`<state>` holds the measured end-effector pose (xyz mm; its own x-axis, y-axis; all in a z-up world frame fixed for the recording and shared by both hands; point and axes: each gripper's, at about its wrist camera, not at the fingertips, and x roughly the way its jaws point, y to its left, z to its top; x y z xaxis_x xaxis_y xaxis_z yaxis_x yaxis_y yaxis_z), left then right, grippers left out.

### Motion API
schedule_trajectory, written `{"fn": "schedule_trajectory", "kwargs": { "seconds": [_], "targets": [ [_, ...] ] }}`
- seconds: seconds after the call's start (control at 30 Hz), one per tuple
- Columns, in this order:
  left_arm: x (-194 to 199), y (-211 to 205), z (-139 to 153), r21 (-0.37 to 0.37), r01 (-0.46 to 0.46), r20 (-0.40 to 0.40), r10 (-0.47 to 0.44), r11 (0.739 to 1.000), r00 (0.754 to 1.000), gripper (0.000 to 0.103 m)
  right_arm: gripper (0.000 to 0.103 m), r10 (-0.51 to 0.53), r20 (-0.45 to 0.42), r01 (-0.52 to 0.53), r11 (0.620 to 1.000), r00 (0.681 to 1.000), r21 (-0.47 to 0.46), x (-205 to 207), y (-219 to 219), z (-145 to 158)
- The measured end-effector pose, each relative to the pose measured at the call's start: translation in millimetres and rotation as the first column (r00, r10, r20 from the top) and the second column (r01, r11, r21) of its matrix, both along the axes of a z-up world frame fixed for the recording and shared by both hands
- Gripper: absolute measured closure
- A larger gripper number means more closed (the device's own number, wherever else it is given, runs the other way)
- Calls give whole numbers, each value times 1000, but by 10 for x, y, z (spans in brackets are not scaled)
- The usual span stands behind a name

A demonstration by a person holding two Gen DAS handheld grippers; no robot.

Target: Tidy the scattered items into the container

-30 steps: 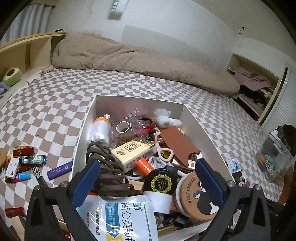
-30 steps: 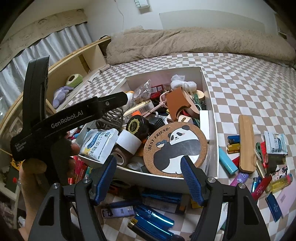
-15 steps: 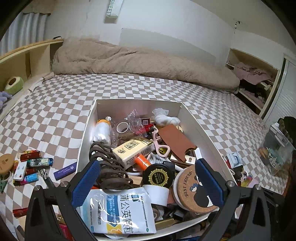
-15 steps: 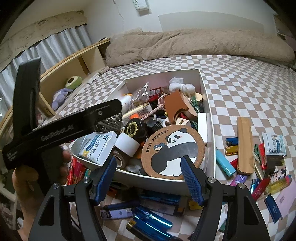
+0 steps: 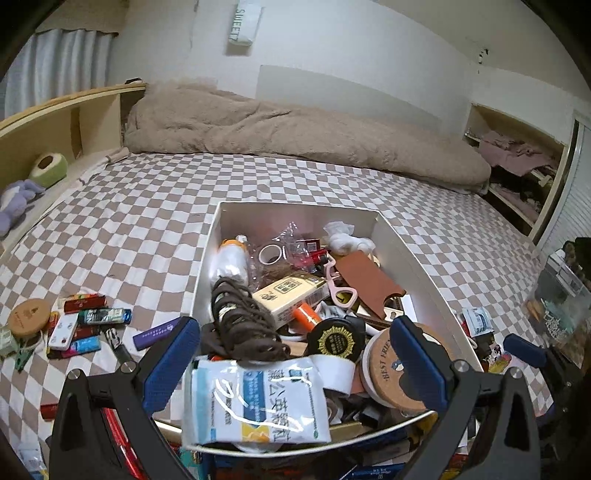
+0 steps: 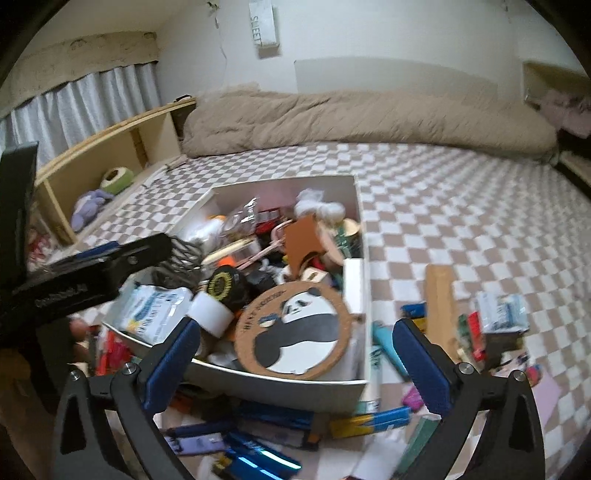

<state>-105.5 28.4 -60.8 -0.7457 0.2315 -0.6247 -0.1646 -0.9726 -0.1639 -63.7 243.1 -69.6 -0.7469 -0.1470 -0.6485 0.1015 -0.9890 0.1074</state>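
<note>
A bed point(image 5: 155, 221) with a brown-and-white checked sheet carries everything, with a beige duvet point(image 5: 295, 136) bunched along the wall below a white unit point(image 5: 242, 22) lettered "SWEET". Near the foot of the bed sits the box point(image 5: 406, 254), white, open-topped and rectangular, heaped to the rim with small goods. Legible in it are a round cork coaster point(image 6: 295, 332) with a panda and the words "BEST FRIEND", a white and blue pouch point(image 5: 258, 402) printed in large Chinese characters, a cream carton point(image 5: 291, 297) also in Chinese, and a black lid point(image 5: 334, 339) with a gold seal too small to read. Around them lie a dark coiled cord point(image 5: 240, 321), a brown leather sleeve point(image 5: 369, 284), pink glasses point(image 5: 341, 286) and a roll of tape point(image 5: 269, 254). The left view alone shows the loose cluster on the sheet left of the box: a cork disc point(image 5: 29, 317), lighters point(image 5: 92, 314) and a purple stick point(image 5: 157, 332). The right view, blurred, alone shows the scatter on the other side and in front: a wooden block point(image 6: 439, 306), a blue lighter point(image 6: 258, 458) and a small packet point(image 6: 500, 310). It also shows the left hand-held gripper point(image 6: 110, 254) from the side, marked "GenRobot.AI", though smeared. In its own view the left hand-held gripper point(image 5: 295, 365) has its blue pads wide apart over the near end of the box, clamping nothing. The right hand-held gripper point(image 6: 295, 365) is opening, its pads spread wide with nothing gripped, the coaster lying beyond them.
</note>
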Motion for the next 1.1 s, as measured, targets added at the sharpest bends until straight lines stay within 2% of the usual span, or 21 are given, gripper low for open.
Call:
{"fn": "schedule_trajectory", "kwargs": {
  "seconds": [0.13, 0.43, 0.63, 0.8, 1.1],
  "targets": [
    [79, -94, 15, -3, -22, 1, 22, 1000, 1000, 0, 0, -15, -30, 17, 999, 999, 52, 77, 10, 37],
    [286, -183, 204, -51, -25, -43, 23, 998, 999, 0, 0, -34, -95, 41, 997, 995, 72, 206, 25, 201],
    [435, -171, 386, -64, -13, -90, 8, 998, 996, 0, 0, -27, -146, 39, 996, 989, 76, 258, 10, 400],
    [575, -125, 504, -109, -10, -130, -4, 994, 991, 0, 0, -23, -170, 41, 994, 985, 102, 316, -25, 590],
    [736, -154, 687, -110, -16, -186, -5, 994, 982, 0, 0, 0, -221, 35, 988, 975, 150, 395, -67, 891]
  ]
}}
